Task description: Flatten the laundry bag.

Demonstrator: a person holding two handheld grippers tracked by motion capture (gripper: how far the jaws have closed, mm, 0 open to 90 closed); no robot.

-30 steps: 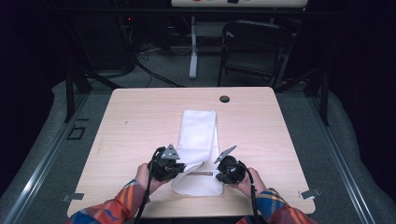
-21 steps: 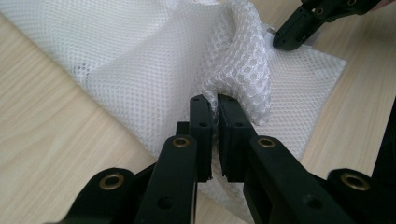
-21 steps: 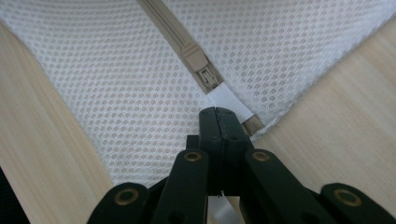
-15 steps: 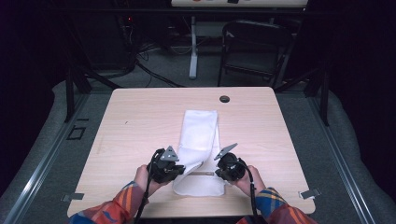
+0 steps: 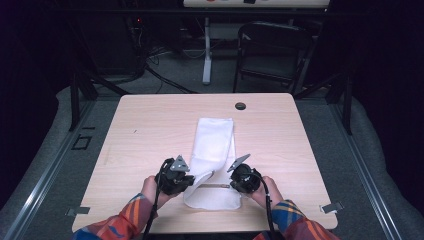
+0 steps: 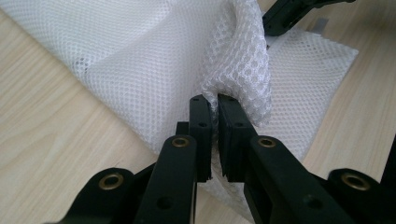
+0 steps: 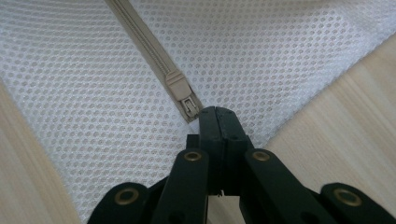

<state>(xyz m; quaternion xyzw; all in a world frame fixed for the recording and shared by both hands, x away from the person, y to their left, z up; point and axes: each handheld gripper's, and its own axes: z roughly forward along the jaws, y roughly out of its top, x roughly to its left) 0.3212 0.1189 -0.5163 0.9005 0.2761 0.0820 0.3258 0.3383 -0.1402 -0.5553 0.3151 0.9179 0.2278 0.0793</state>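
A white mesh laundry bag [image 5: 212,150] lies lengthwise on the wooden table [image 5: 145,125], its near end between the two grippers. The left gripper [image 6: 212,100] has its jaws clamped on a raised fold of the mesh [image 6: 240,70] at the bag's near left edge. The right gripper [image 7: 217,112], just across the bag from it, is pinched shut at the end of the beige zipper [image 7: 144,44], its tips right beside the zipper slider [image 7: 180,88] and its pull tab.
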